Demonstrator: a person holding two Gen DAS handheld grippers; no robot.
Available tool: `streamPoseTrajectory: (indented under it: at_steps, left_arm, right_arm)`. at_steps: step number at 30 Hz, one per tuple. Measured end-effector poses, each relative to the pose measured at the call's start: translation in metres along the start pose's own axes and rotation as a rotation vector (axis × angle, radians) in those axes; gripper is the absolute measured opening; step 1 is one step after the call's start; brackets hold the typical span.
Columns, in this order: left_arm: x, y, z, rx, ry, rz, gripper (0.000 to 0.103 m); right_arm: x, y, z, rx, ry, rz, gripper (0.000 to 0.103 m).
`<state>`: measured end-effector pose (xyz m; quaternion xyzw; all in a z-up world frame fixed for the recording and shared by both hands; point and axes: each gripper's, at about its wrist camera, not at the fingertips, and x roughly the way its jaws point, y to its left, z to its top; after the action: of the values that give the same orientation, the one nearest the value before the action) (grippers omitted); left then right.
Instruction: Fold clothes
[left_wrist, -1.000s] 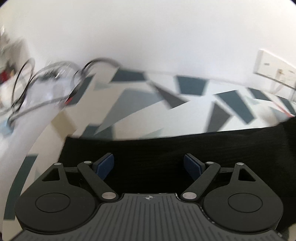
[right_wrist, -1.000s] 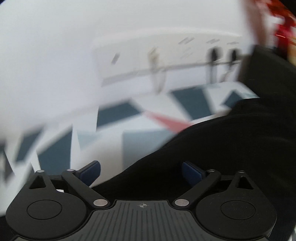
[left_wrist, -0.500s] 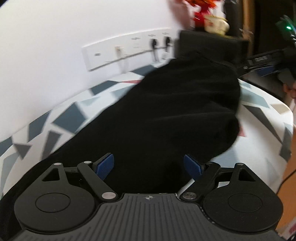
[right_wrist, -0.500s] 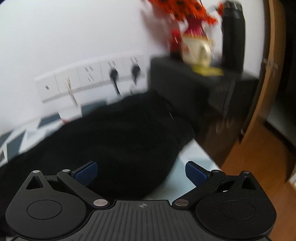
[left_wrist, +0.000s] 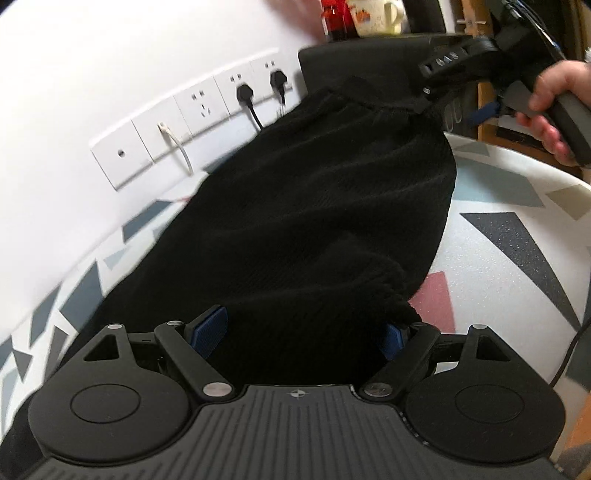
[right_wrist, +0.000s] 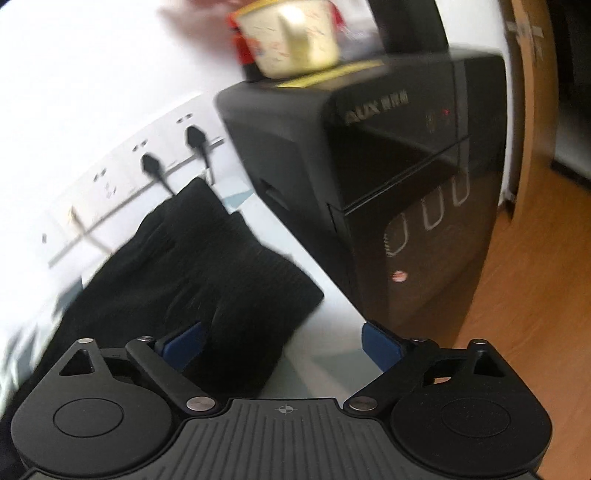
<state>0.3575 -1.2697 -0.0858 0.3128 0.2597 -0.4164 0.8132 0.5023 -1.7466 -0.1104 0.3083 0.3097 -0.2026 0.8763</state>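
- A second ago both wrist views faced mostly patterned tabletop and bare wall. Now both have swung toward the right end of the table, and the black appliance with the mug on top has come into view.
- The black garment filled only the near strip of the left view then. Now it runs from between the left gripper fingers up to the far right corner of the table.
- The left gripper's jaws stand wide, unchanged, with cloth bunched between them and up against the right pad. Whether the pads press on it cannot be told.
- The right gripper was wider a moment ago. Its jaws are closing, with a corner of the garment between them nearer the left pad and bare table under the right pad. The pads do not press on the cloth.
- Behind the garment a row of wall sockets carries two black plugs. The appliance stands just past the table's right edge, close to the cloth's far corner.
- Only the left view shows the person's hand on the right gripper's handle, above the garment's far edge.
- Only the right view shows the wooden floor and the appliance's front.
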Motion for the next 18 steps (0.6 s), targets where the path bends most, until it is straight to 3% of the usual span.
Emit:
streamPoseTrajectory:
  at_steps: [2, 3, 4, 6, 8, 12, 18]
  left_arm:
    - [0.003, -0.004, -0.001, -0.008, 0.01, -0.007, 0.08]
    - [0.002, -0.003, -0.002, -0.015, 0.015, -0.027, 0.076]
    - [0.001, -0.001, -0.003, -0.031, 0.026, -0.064, 0.07]
    - [0.001, 0.006, -0.005, -0.084, 0.048, -0.12, 0.07]
    - [0.002, 0.01, -0.007, -0.128, 0.063, -0.159, 0.072]
    - [0.003, 0.01, -0.008, -0.146, 0.059, -0.169, 0.073]
    - [-0.004, 0.01, -0.014, -0.116, 0.044, -0.198, 0.073]
  right_arm:
    - [0.018, -0.002, 0.005, 0.027, 0.038, 0.042, 0.078]
    - [0.025, -0.001, 0.005, 0.033, 0.055, 0.058, 0.058]
    - [0.027, 0.001, 0.007, 0.023, 0.049, 0.046, 0.049]
    - [0.023, 0.009, 0.011, -0.014, 0.005, -0.002, 0.039]
    - [0.019, 0.014, 0.015, -0.044, -0.029, -0.033, 0.039]
    - [0.033, 0.006, 0.019, -0.037, 0.014, -0.049, 0.042]
    - [0.041, 0.008, 0.023, -0.051, 0.0, -0.088, 0.05]
